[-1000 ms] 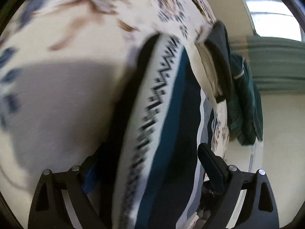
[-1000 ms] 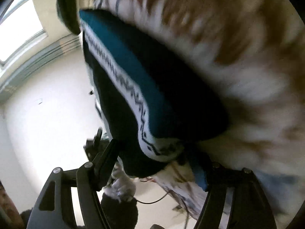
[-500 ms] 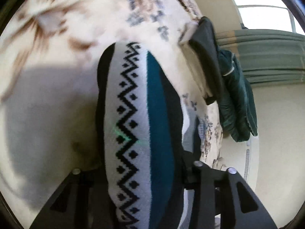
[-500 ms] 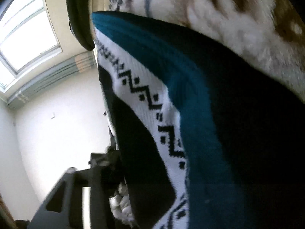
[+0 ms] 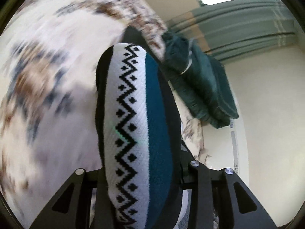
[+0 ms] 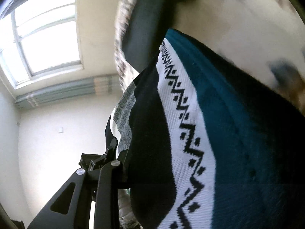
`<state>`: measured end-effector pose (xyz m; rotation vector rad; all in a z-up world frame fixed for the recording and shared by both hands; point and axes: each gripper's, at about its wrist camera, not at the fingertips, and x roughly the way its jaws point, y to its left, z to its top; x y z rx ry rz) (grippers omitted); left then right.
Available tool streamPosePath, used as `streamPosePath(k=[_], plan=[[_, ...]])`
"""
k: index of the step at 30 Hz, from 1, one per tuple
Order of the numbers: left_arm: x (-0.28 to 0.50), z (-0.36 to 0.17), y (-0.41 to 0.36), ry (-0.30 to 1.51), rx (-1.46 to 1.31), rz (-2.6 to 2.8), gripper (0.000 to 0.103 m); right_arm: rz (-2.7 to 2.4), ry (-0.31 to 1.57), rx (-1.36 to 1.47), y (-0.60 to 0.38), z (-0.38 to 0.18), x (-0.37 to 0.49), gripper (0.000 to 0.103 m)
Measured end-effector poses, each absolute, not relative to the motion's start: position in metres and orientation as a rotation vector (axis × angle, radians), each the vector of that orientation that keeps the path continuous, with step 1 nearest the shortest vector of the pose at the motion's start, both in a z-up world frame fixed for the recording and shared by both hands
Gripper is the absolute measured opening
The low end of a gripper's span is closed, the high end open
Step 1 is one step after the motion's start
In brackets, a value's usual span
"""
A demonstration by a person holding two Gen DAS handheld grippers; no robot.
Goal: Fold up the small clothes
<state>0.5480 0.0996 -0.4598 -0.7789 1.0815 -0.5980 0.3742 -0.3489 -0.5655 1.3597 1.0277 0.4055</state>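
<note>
Sock (image 5: pixel 133 126) stretched lengthwise between left gripper (image 5: pixel 141 173) and, seemingly, right gripper (image 6: pixel 162 164), both clenched on it

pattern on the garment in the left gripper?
Knit garment: white band with a black zigzag-and-diamond motif, teal stripe beside it, black edges. Clearest in the left wrist view.

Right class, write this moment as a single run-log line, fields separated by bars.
left gripper: shut on patterned knit garment | right gripper: shut on same garment | background: floral bedding, dark green clothes
</note>
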Motion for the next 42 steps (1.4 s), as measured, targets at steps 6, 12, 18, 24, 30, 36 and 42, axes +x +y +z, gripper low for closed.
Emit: streamPosePath(k=[6, 12, 18, 24, 30, 36, 42], plan=[[0.671, -0.427, 0.066, 1.016, -0.737, -0.674, 0.031, 0.403, 0.871, 1.277, -0.378, -0.496, 0.488, 0.030], [0.795, -0.471, 0.028, 1.068, -0.685, -0.720, 0.032, 0.370, 0.763, 1.233, -0.439, -0.488, 0.588, 0.030], [0.827, -0.537, 0.021, 1.219, -0.644, -0.675, 0.032, 0.283, 0.820, 1.291, -0.440, -0.563, 0.645, 0.030], [0.824, -0.538, 0.028, 1.288, -0.657, -0.658, 0.038, 0.265, 0.879, 1.313, -0.441, -0.591, 0.652, 0.037], [0.805, -0.503, 0.038, 1.284, -0.533, -0.470, 0.051, 0.156, 1.066, 1.138, -0.456, -0.567, 0.659, 0.056], [0.753, -0.452, 0.024, 1.116, -0.203, -0.246, 0.064, -0.002, 1.160, 0.733, -0.455, -0.517, 0.628, 0.069], [0.684, -0.418, -0.002, 1.027, -0.019, -0.163, 0.103, -0.212, 1.137, 0.302, -0.424, -0.445, 0.575, 0.102]])
